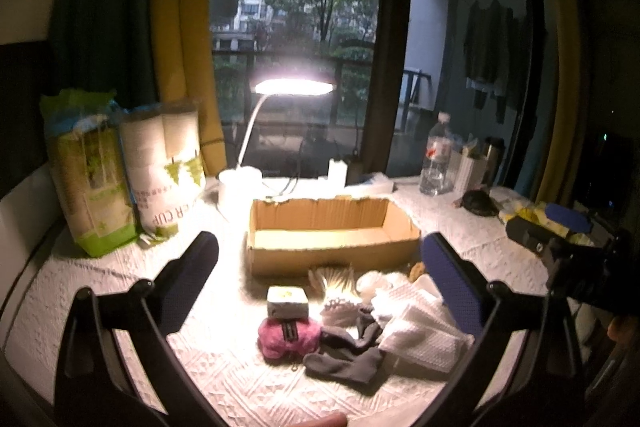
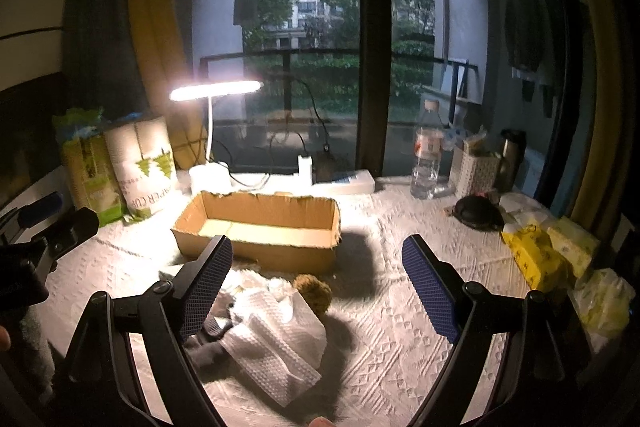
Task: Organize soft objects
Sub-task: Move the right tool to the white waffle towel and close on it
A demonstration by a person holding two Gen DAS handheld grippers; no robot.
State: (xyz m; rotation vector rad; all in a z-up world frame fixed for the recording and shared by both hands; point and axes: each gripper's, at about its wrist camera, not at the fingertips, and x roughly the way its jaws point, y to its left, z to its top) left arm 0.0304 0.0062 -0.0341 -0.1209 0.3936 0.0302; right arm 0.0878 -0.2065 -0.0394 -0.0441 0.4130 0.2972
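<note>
An empty cardboard box sits mid-table; it also shows in the right wrist view. In front of it lies a pile of soft things: a pink plush, a white sponge block, grey socks, a white waffle cloth, a fluffy white item and a brown fuzzy ball. My left gripper is open above the pile. My right gripper is open, held above the pile's right side. Both are empty.
A lit desk lamp stands behind the box. Paper-cup packs stand at the left. A water bottle, a flask, a dark round object and yellow tissue packs are at the right. The window is behind.
</note>
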